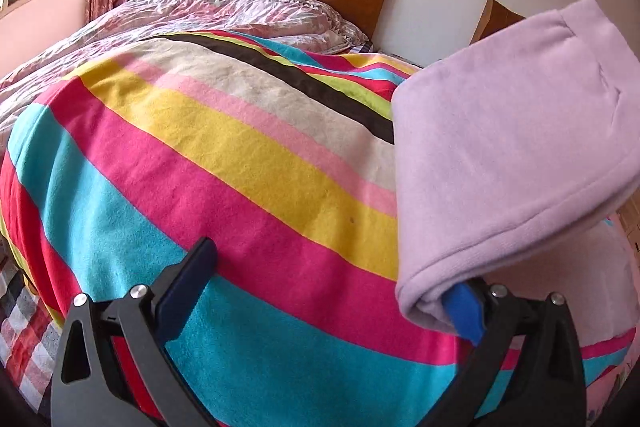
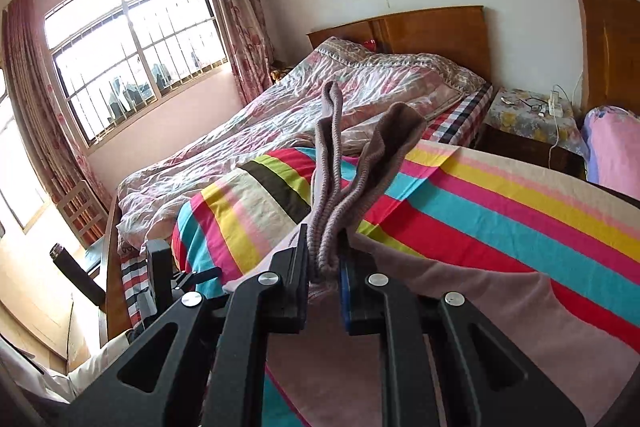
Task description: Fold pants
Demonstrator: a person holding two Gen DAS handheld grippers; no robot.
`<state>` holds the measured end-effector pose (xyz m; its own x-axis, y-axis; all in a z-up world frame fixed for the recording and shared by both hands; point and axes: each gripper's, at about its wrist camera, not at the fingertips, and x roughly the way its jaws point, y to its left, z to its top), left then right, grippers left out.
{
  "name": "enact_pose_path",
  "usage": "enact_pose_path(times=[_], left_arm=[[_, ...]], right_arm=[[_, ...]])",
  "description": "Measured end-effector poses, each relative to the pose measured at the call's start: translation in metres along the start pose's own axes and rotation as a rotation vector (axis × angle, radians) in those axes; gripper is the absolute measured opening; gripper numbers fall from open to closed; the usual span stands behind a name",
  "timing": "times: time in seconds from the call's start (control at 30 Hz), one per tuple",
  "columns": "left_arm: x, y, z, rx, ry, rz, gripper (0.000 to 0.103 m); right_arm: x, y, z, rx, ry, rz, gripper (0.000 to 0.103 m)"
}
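Open striped blanket (image 1: 224, 163) ahead; lifted pants (image 1: 508, 155) blocking the right, seemingly overhanging.

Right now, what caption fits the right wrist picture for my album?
Right gripper pinching the ribbed edge of the pants above a striped blanket.

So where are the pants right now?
The pants are pinched at a ribbed edge in the right gripper, over the striped blanket. In the left wrist view they drape over the open left gripper's right finger.
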<state>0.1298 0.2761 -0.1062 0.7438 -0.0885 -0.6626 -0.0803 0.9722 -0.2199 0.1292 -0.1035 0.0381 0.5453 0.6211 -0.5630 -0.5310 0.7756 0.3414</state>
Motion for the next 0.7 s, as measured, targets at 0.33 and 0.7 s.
enact_pose_path(times=[0.33, 0.7], left_arm=[[0.010, -0.017, -0.005, 0.116, 0.016, 0.103, 0.102], [0.009, -0.022, -0.006, 0.138, 0.021, 0.123, 0.102]], right_arm=[[0.047, -0.069, -0.117, 0.317, 0.155, 0.010, 0.013], [0.031, -0.053, -0.123, 0.300, 0.121, -0.012, 0.013]])
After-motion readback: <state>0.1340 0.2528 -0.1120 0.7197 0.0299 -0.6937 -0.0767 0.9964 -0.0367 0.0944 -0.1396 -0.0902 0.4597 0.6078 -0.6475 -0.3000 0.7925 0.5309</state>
